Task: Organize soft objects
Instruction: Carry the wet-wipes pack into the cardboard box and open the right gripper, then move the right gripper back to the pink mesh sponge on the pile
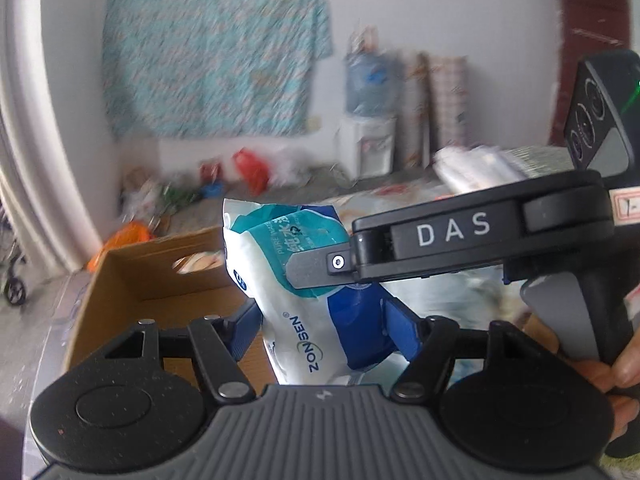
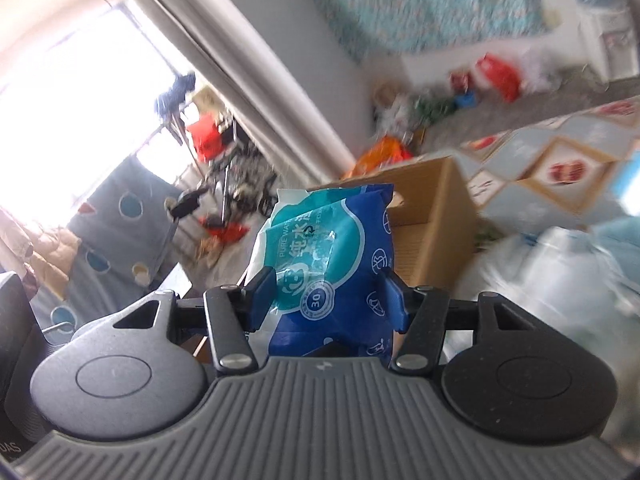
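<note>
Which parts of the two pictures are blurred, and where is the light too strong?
Left wrist view: the wall cloth and floor clutter are smeared; the wipes pack is sharper. Right wrist view: the window is blown out white, the room streaks with blur, and the wipes pack and cardboard box stay fairly clear.

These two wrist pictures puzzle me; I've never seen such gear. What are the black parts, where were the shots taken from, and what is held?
A person carries two handheld grippers, each with a fisheye camera looking along its blue fingers. In the left wrist view, the left gripper clamps a pack of wet wipes, and the right gripper reaches in from the side, pinching the same pack. In the right wrist view, the right gripper grips that pack. Behind it stands an open cardboard box. The background is motion-blurred.
</note>
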A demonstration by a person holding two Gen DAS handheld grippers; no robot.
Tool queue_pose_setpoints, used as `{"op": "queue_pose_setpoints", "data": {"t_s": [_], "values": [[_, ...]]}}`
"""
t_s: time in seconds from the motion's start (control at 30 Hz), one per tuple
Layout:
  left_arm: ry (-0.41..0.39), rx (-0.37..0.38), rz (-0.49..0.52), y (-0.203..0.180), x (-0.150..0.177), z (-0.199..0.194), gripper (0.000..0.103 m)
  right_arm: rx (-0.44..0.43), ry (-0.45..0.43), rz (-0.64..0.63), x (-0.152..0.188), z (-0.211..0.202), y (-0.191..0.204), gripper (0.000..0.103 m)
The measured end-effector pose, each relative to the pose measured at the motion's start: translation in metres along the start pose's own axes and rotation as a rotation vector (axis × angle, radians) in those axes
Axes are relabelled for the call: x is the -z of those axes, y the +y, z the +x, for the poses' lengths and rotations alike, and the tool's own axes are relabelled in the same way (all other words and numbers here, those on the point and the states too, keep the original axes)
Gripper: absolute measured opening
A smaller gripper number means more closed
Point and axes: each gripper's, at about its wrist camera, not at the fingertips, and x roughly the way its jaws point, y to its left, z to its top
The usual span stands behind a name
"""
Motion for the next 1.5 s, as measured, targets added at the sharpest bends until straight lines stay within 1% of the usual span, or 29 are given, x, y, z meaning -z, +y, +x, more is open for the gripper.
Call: {"op": "queue_pose_setpoints", "data": {"t_s": [0.13,0.2,0.3,0.33,0.4,0.47,0.53,0.6,0.67,0.8,0.83,0.87,0.9,0.97,1.03,1.07,1.13,1.2,1.23,1.27,1.3,1.37,1.5], "values": [[0.114,0.014,-0.052,0.043,-0.027,0.051,0.069,0.022,0.094,0.03,-0.031,0.063,-0.003,0.056],[0.159,0.027,-0.065,0.061,-0.032,0.073,0.069,0.043,0.129,0.044,-0.04,0.089,-0.006,0.056],[0.19,0.053,-0.073,0.085,-0.035,0.098,0.069,0.071,0.148,0.035,-0.051,0.117,-0.008,0.056],[0.202,0.065,-0.073,0.091,-0.036,0.106,0.069,0.072,0.152,0.038,-0.055,0.121,-0.012,0.056],[0.238,0.08,-0.093,0.1,-0.029,0.117,0.069,0.042,0.138,0.056,-0.062,0.123,-0.021,0.056],[0.27,0.075,-0.103,0.107,-0.024,0.134,0.067,0.023,0.112,0.057,-0.071,0.118,-0.037,0.056],[0.325,0.065,-0.123,0.113,-0.019,0.152,0.065,0.016,0.082,0.057,-0.076,0.108,-0.048,0.056],[0.368,0.073,-0.155,0.119,-0.014,0.169,0.063,0.011,0.073,0.068,-0.079,0.101,-0.061,0.056],[0.403,0.064,-0.182,0.123,-0.007,0.18,0.062,0.017,0.071,0.068,-0.081,0.095,-0.07,0.056],[0.409,0.015,-0.212,0.135,0.003,0.179,0.063,0.013,0.071,0.051,-0.076,0.083,-0.081,0.056],[0.409,0.004,-0.217,0.138,0.006,0.177,0.065,0.012,0.072,0.048,-0.073,0.082,-0.084,0.056],[0.413,-0.005,-0.218,0.139,0.008,0.174,0.07,0.008,0.075,0.046,-0.07,0.08,-0.086,0.056],[0.421,-0.012,-0.216,0.14,0.011,0.172,0.073,0.005,0.078,0.047,-0.068,0.079,-0.087,0.056],[0.448,-0.015,-0.189,0.139,0.017,0.171,0.074,-0.004,0.091,0.05,-0.063,0.078,-0.089,0.056],[0.473,-0.009,-0.14,0.135,0.022,0.171,0.076,-0.011,0.098,0.052,-0.06,0.077,-0.09,0.056],[0.477,-0.006,-0.11,0.133,0.025,0.171,0.079,-0.012,0.101,0.053,-0.059,0.079,-0.089,0.056],[0.478,-0.002,-0.051,0.127,0.028,0.172,0.081,-0.015,0.103,0.053,-0.058,0.079,-0.089,0.056],[0.487,-0.019,-0.003,0.12,0.033,0.175,0.08,-0.014,0.104,0.055,-0.058,0.08,-0.089,0.056],[0.487,-0.018,0.003,0.119,0.035,0.177,0.078,-0.014,0.104,0.056,-0.057,0.08,-0.088,0.057],[0.483,-0.018,-0.001,0.118,0.035,0.178,0.076,-0.014,0.102,0.057,-0.056,0.08,-0.088,0.057],[0.469,-0.019,-0.012,0.117,0.035,0.178,0.068,-0.015,0.101,0.057,-0.056,0.079,-0.088,0.057],[0.451,-0.02,-0.038,0.118,0.031,0.18,0.066,-0.017,0.101,0.057,-0.054,0.078,-0.09,0.057],[0.434,-0.017,-0.095,0.121,0.02,0.195,0.065,-0.008,0.101,0.065,-0.053,0.074,-0.094,0.057]]}}
